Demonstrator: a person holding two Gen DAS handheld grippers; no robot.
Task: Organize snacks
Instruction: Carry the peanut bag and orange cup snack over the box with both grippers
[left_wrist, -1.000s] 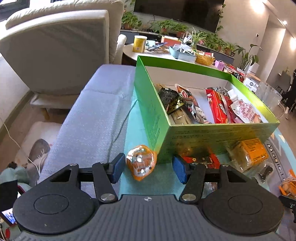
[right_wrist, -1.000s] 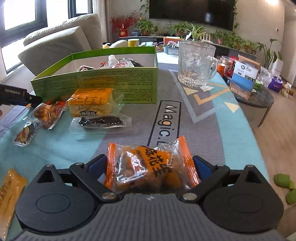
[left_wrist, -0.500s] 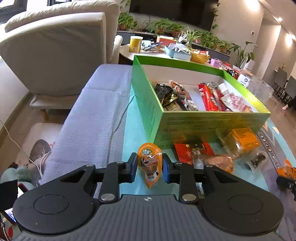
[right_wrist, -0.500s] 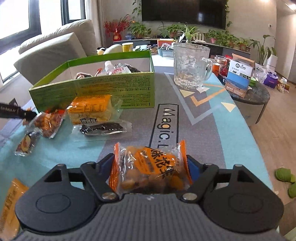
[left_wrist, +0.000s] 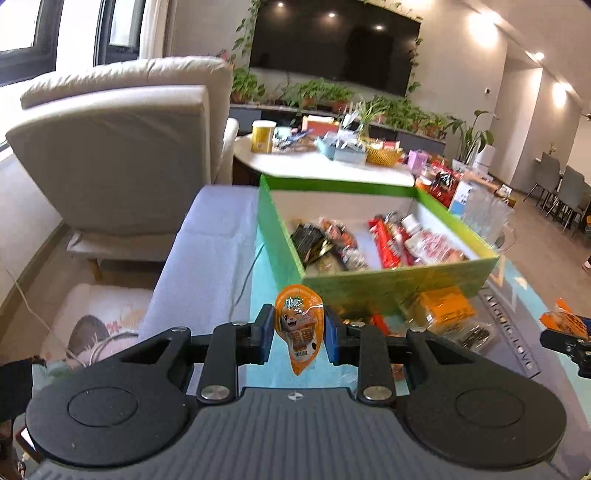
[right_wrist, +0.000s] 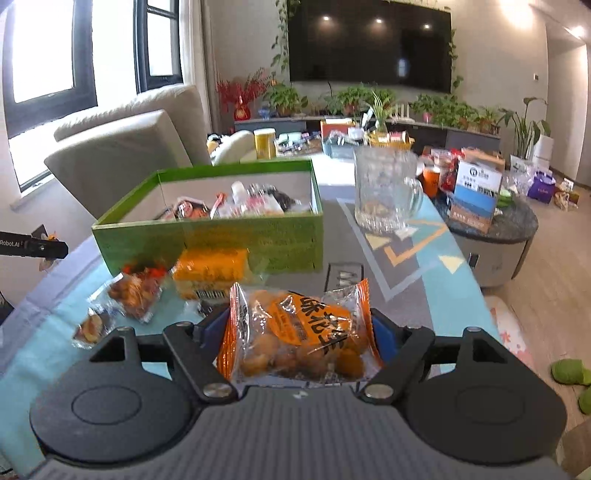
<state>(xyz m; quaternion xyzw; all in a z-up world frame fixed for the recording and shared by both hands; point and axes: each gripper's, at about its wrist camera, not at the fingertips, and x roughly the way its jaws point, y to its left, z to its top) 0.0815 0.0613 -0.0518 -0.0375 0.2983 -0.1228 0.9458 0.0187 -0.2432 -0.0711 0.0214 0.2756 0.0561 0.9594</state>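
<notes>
My left gripper (left_wrist: 298, 334) is shut on a small orange egg-shaped snack packet (left_wrist: 300, 326) and holds it above the table, short of the green box (left_wrist: 388, 282). The box holds several snack packets. My right gripper (right_wrist: 299, 332) is shut on an orange peanut snack bag (right_wrist: 299, 336), lifted above the table in front of the same green box (right_wrist: 221, 240). Loose on the table before the box lie an orange packet (right_wrist: 210, 269), a red-brown packet (right_wrist: 135, 290) and a small packet (right_wrist: 90, 326).
A glass mug (right_wrist: 386, 192) stands to the right of the box. A beige armchair (left_wrist: 118, 155) is at the left. A round side table (right_wrist: 491, 221) with boxes stands to the right. The patterned tablecloth (right_wrist: 402, 273) covers the table.
Both grippers have risen from the table with their snacks. The left one closed on the orange egg packet and lifted it. The right one closed tighter on the peanut bag.
</notes>
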